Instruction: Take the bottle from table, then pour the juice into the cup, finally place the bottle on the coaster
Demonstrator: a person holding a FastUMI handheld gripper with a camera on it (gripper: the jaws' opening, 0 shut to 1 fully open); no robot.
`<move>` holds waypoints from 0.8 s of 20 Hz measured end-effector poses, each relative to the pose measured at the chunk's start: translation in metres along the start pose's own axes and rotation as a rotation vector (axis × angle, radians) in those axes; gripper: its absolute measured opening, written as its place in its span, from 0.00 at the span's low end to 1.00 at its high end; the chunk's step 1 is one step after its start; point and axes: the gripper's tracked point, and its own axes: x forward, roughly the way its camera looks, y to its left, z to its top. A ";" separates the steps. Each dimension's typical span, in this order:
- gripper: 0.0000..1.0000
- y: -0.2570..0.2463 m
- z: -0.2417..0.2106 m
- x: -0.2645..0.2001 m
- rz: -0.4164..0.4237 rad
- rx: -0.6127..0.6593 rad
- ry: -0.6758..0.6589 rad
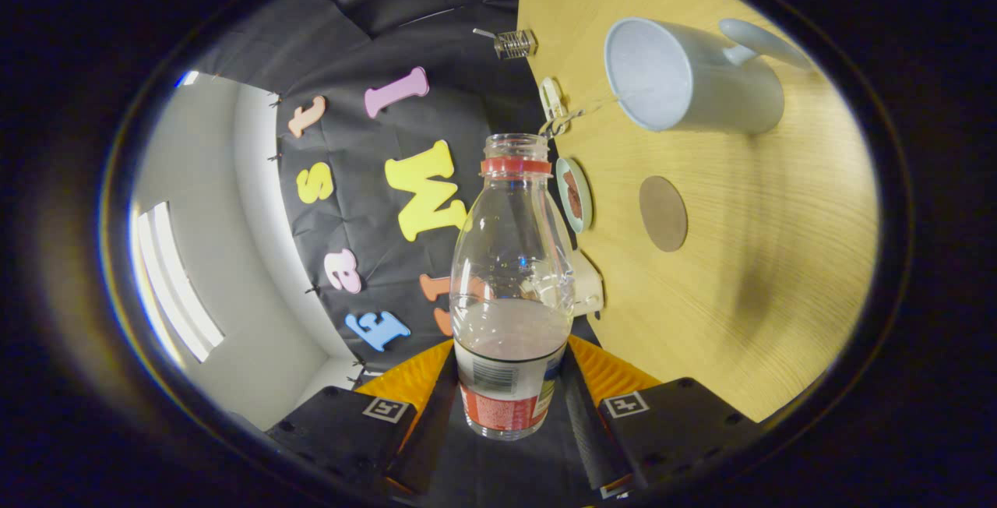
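The gripper (pixel 510 383) clamps the clear, uncapped plastic bottle (pixel 510 282) of pale juice, rolled sideways off the table, seemingly mid-pour near the grey mug (pixel 701 87), the round brown coaster (pixel 663 213) just beyond that mug.

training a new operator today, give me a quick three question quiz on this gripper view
1. True or false: the bottle held in the gripper has its cap on.
2. What lies on the table between the bottle and the cup?
A. a spoon
B. a round brown coaster
C. a plate of fruit
3. Fill in: the liquid fills only the ___ part of the bottle.

Key
1. False: the neck is open, with only a red ring below the mouth.
2. B
3. Lower: the level sits just above the label, the rest is clear.
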 end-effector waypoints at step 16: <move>0.75 0.015 -0.002 0.001 0.023 0.052 0.001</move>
